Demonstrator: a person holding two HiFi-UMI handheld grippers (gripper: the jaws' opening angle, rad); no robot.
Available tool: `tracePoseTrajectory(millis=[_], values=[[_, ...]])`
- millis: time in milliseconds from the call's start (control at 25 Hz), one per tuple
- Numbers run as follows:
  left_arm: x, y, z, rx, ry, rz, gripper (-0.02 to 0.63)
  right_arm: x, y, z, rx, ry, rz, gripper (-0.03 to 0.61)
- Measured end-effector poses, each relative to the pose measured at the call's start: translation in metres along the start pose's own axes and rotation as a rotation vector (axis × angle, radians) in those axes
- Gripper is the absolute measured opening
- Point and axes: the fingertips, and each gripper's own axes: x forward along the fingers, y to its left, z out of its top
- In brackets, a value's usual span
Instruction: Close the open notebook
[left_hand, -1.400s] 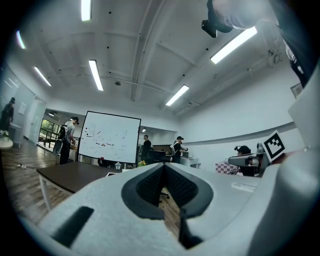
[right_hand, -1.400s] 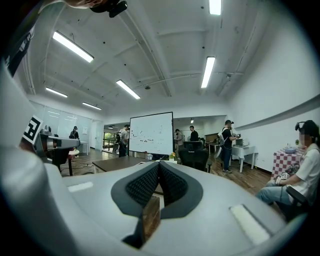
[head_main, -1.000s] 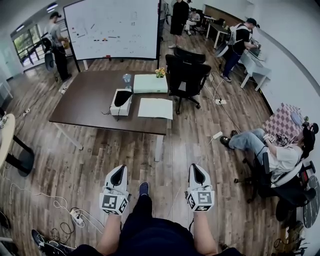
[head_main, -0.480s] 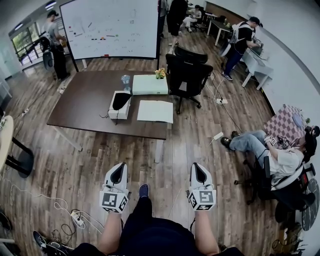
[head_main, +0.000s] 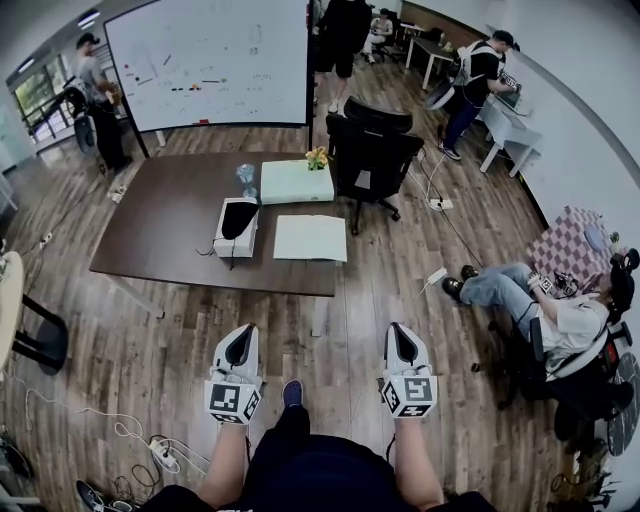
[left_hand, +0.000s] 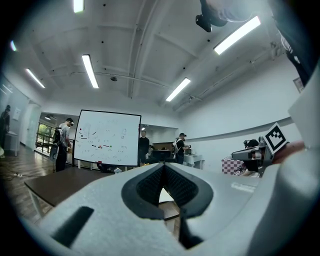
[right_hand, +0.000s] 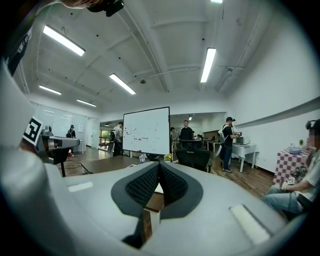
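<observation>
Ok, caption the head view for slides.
Left white gripper and right white gripper, both shut and empty, short of the dark wooden table bearing the open white notebook.

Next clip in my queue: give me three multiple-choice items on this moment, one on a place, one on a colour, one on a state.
1. Where does the open notebook lie?
A) on the floor
B) on the dark table
C) on a chair seat

2. What colour is the office chair behind the table?
A) red
B) white
C) black

3. How do the left claw and right claw stand?
A) shut on the notebook
B) shut, with nothing held
C) wide open

Key:
1 B, its white pages lie flat on the tabletop.
2 C, its back and seat are black.
3 B, each gripper view shows the pads meeting at the tips with nothing between them, and the head view shows both claws over the floor, short of the table.
</observation>
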Motion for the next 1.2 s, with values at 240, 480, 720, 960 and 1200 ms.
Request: tracePoseTrajectory(millis=[240, 480, 720, 960, 1200], values=[[0.033, 0.029, 0.006, -0.004, 0.002, -0.009, -0.005, 0.04, 0.006, 0.011, -0.008, -0.004, -0.009, 0.008], [0.061, 0.059, 0.01, -0.006, -0.004, -0.035, -0.005, 0.08, 0.015, 0.018, -0.004, -0.007, -0.017, 0.008], [0.092, 0.089, 0.011, -0.001, 0.009, -0.051, -0.005, 0.117, 0.019, 0.025, 0.0, -0.015, -0.037, 0.008], [0.128, 0.102, 0.012, 0.008, 0.003, -0.106, -0.005, 0.15, 0.015, 0.029, -0.002, -0.026, -0.073, 0.008], [0.161, 0.119, 0.015, 0.005, -0.008, -0.133, -0.005, 0.177, 0.009, 0.036, -0.005, -0.034, -0.1, 0.008]])
